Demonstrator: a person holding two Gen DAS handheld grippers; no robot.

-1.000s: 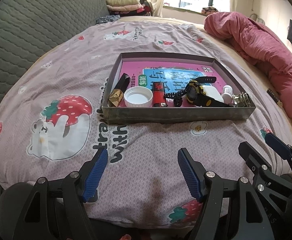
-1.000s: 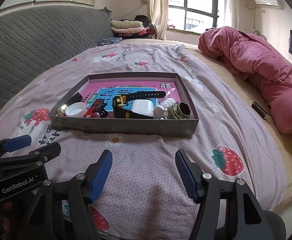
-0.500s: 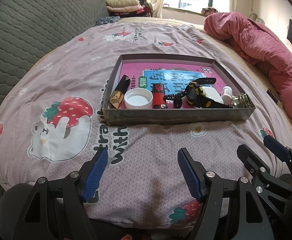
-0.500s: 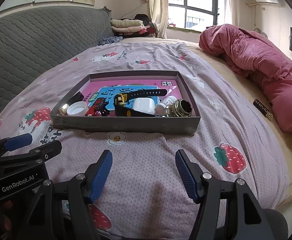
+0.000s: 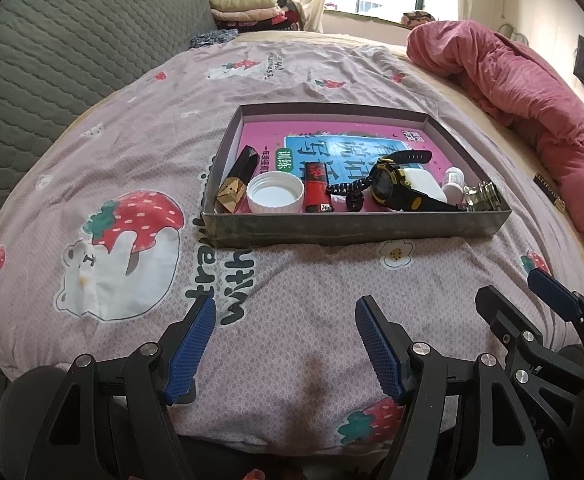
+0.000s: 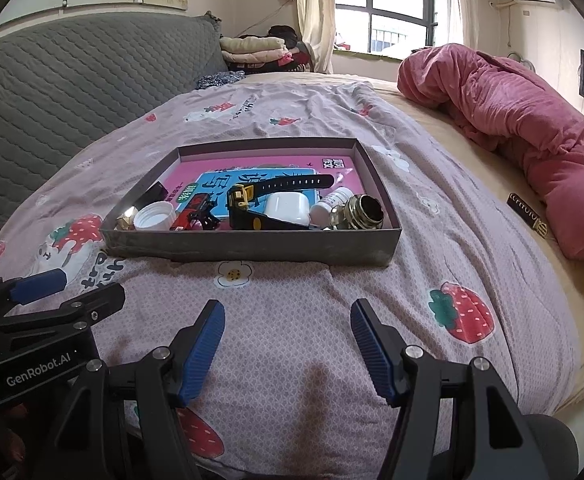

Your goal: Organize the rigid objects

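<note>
A shallow grey box (image 5: 356,231) (image 6: 251,246) lies on the bed with a pink book flat on its floor. Along its near wall sit a black and gold tube (image 5: 239,184), a white cap (image 5: 275,193) (image 6: 155,216), a red lighter (image 5: 316,186), a black and yellow watch (image 5: 392,184) (image 6: 251,204), a white case (image 6: 287,207), a small white bottle (image 5: 453,183) (image 6: 332,202) and a round metal lens-like piece (image 5: 484,196) (image 6: 362,211). My left gripper (image 5: 285,340) and right gripper (image 6: 287,342) both hang open over the bedspread in front of the box, holding nothing.
A rolled pink quilt (image 6: 532,140) lies along the right of the bed, with a small dark tag (image 6: 528,220) beside it. A grey quilted headboard (image 5: 51,60) rises at the left. Folded clothes (image 6: 259,52) are stacked by the window.
</note>
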